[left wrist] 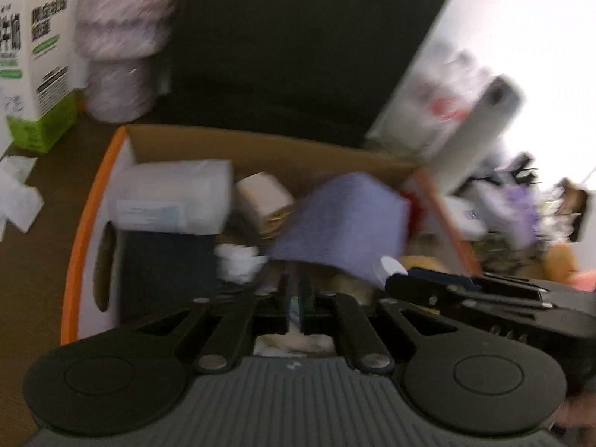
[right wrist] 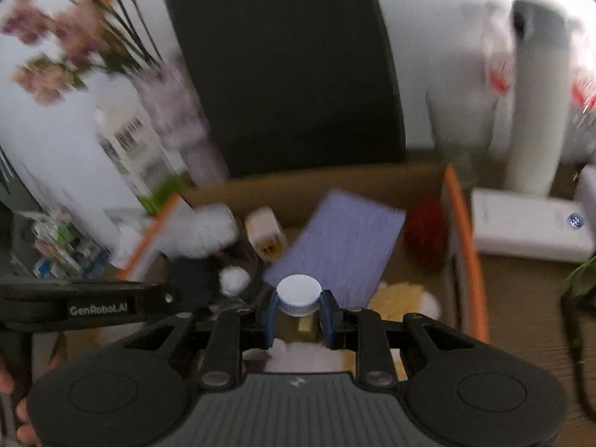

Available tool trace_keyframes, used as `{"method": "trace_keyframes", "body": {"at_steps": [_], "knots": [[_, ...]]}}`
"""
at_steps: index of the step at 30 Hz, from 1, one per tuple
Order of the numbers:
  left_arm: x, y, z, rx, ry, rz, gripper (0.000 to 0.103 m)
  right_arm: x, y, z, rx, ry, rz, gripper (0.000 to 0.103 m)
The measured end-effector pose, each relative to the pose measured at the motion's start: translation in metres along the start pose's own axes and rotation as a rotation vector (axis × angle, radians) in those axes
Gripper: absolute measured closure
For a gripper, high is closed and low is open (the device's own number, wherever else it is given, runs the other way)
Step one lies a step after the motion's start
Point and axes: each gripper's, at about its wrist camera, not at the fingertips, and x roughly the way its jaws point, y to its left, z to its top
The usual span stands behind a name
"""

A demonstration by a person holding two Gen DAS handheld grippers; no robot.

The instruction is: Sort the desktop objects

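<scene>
White-capped small bottle sits clamped in right gripper above orange-rimmed cardboard box; left gripper nearly closed, seemingly empty; release low and upright.

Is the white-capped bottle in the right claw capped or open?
Capped: the white cap sits on the bottle, which the right claw clamps.

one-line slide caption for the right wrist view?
Right hand-held gripper shut on a white-capped bottle above an orange-rimmed cardboard box of sorted desk items.
</scene>
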Motion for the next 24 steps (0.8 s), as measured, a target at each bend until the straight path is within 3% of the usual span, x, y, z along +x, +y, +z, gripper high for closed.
{"method": "trace_keyframes", "body": {"at_steps": [2, 3, 5, 6, 8, 9, 10, 12, 14, 15, 19, 24], "knots": [[0.007, 0.003, 0.002, -0.012, -0.001, 0.037, 0.096, 0.023, 0.001, 0.002, 0.016, 0.045, 0.005, 0.077], [0.005, 0.006, 0.003, -0.029, -0.006, 0.046, 0.088, 0.030, 0.000, 0.002, 0.035, 0.066, 0.013, 0.076], [-0.001, 0.013, 0.007, -0.048, -0.026, 0.037, 0.063, 0.039, -0.002, 0.002, 0.083, 0.097, 0.059, 0.065], [-0.006, 0.016, 0.008, -0.049, -0.039, 0.029, 0.043, 0.038, -0.002, 0.003, 0.100, 0.087, 0.074, 0.059], [-0.013, 0.018, 0.011, -0.032, -0.043, 0.041, 0.034, 0.031, 0.001, 0.006, 0.094, 0.058, 0.041, 0.044], [-0.016, 0.018, 0.014, -0.023, -0.044, 0.056, 0.026, 0.026, 0.004, 0.008, 0.085, 0.039, 0.024, 0.042], [-0.017, 0.018, 0.016, -0.019, -0.044, 0.067, 0.011, 0.021, 0.005, 0.011, 0.081, 0.022, 0.005, 0.038], [-0.019, 0.020, 0.017, -0.033, -0.042, 0.072, 0.000, 0.010, 0.006, 0.015, 0.077, 0.001, -0.032, 0.033], [-0.018, 0.018, 0.012, -0.036, -0.012, 0.067, 0.000, 0.000, 0.006, 0.019, 0.055, -0.005, -0.109, 0.017], [-0.017, 0.017, 0.008, -0.033, 0.010, 0.076, 0.000, -0.004, 0.007, 0.019, 0.034, 0.002, -0.148, 0.016], [-0.020, 0.010, -0.011, -0.005, 0.060, 0.128, 0.000, -0.017, 0.009, 0.006, -0.015, 0.022, -0.224, 0.016], [-0.041, -0.004, -0.044, 0.061, -0.001, 0.210, 0.000, -0.047, 0.009, -0.020, 0.022, 0.004, -0.220, 0.015]]}}
